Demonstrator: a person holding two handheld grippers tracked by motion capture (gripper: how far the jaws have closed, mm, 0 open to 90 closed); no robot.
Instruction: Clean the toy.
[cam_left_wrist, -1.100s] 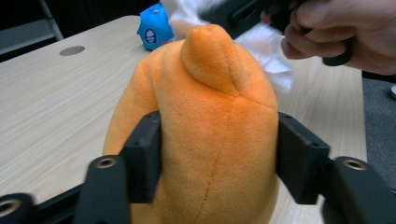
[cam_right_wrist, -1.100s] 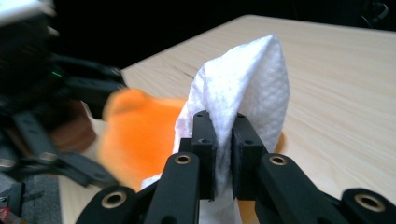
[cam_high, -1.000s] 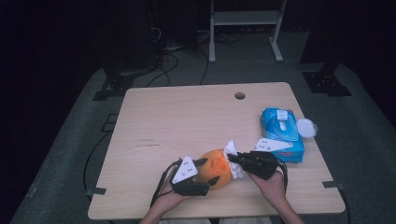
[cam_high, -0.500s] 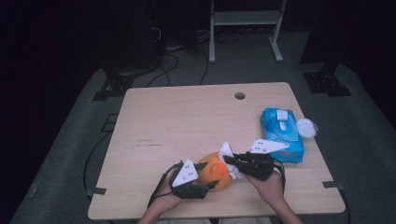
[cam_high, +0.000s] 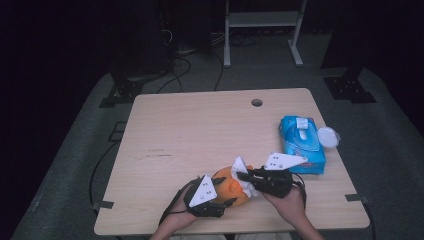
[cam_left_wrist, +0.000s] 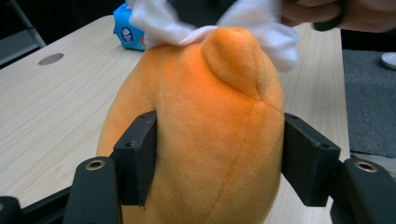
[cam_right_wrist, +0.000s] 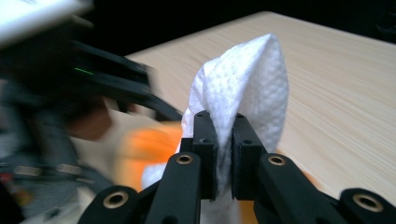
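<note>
- The orange plush toy (cam_left_wrist: 205, 140) sits near the front edge of the table (cam_high: 200, 130), between the two grippers, and its long axis stands roughly upright in the left gripper view, with the rounded nub at the top
- The left gripper (cam_high: 220, 202) has its jaws closed on the toy's lower body, one pad pressed into each flank (the plush bulges slightly around the pads), so the toy lies straight ahead of those jaws
- The right gripper (cam_right_wrist: 223, 158) has its jaws pinched shut on a white tissue (cam_right_wrist: 243, 88), which rises in a peak above the jaw tips and trails down below them
- In the high view the tissue (cam_high: 241, 167) is at the top of the toy (cam_high: 231, 186), on the side toward the right gripper (cam_high: 244, 176); in the left gripper view it drapes over and behind the nub, touching the plush
- Judged from this, the step in hand is wiping the toy: the left gripper steadies it, and the right one, nearer the toy's top, carries the tissue across the surface
- The next stroke depends on the tissue staying in contact with the plush as it passes over the nub
- Count: one plush toy, one tissue in use, two grippers, one blue pack of wipes (cam_high: 301, 145) well apart toward the right edge, one small white lid (cam_high: 328, 136) just beside that pack
</note>
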